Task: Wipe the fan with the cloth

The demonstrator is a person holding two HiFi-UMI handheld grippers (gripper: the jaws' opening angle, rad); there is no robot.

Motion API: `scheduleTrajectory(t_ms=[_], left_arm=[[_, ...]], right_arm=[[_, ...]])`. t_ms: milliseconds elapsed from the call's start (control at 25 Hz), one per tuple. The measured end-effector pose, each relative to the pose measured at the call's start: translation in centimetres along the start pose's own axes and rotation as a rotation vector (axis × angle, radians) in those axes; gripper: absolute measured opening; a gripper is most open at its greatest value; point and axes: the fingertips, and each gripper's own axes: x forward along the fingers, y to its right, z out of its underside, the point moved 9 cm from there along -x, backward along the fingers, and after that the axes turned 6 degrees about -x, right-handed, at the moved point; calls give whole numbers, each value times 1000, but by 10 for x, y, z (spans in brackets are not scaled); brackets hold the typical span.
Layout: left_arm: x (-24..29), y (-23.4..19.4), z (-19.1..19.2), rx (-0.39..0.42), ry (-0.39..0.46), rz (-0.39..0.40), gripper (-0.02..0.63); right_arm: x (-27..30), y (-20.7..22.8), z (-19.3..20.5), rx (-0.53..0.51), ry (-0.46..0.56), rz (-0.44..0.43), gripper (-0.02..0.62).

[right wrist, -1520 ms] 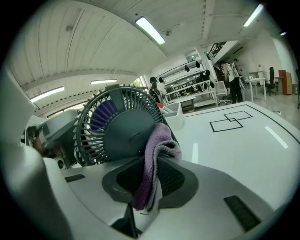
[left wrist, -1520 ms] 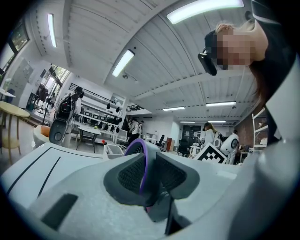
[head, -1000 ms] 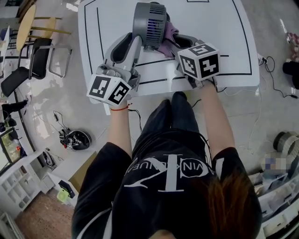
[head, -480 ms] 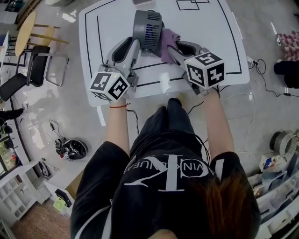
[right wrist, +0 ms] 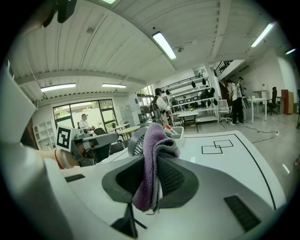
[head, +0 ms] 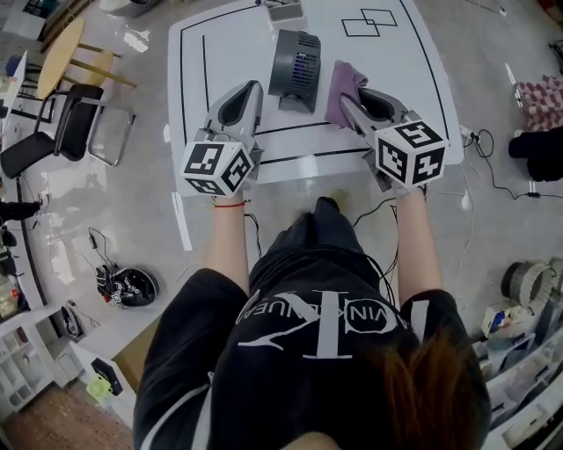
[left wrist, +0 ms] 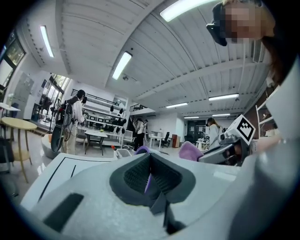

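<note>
The left gripper (left wrist: pixel 150 177) is clenched on nothing. Its dark ribbed pads have just been closing and now meet, leaving only a thin slit. A purple sliver shows through the slit; it may belong to the fan behind, but the view is too tight to be sure.

The right gripper (right wrist: pixel 151 180) grasps the folded purple terry cloth (right wrist: pixel 154 140), which stands up out of its jaws and hangs down in front of them.

In the head view, the left gripper (head: pixel 250 90) and right gripper (head: pixel 349 98) lie side by side over the near half of the white table with black outlines (head: pixel 405 70). The cloth (head: pixel 346 79) is at the right gripper's tip. The grey round fan with a purple inside (head: pixel 295 57) stands between and just beyond the two tips, touching neither.

A small white open bin (head: pixel 283 10) sits at the table's far edge, at the top of the frame. The right gripper view shows it (right wrist: pixel 180 133) just behind the fan's grille (right wrist: pixel 136 143), but its contents cannot be made out.

Only the head view shows the gap between fan and cloth. In the right gripper view the cloth overlaps the fan.
</note>
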Motion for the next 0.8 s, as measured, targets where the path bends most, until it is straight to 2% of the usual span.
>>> scheduleTrajectory(t_ms=[320, 560, 800], left_arm=[[-38, -7, -21, 29, 45, -72, 11], [-58, -7, -35, 100, 38, -101, 11], [-81, -11, -41, 91, 76, -140, 11]], right_arm=[[-21, -16, -15, -70, 78, 82, 80], [-34, -28, -25, -163, 118, 133, 80], [-46, -41, -31, -209, 137, 157, 80]])
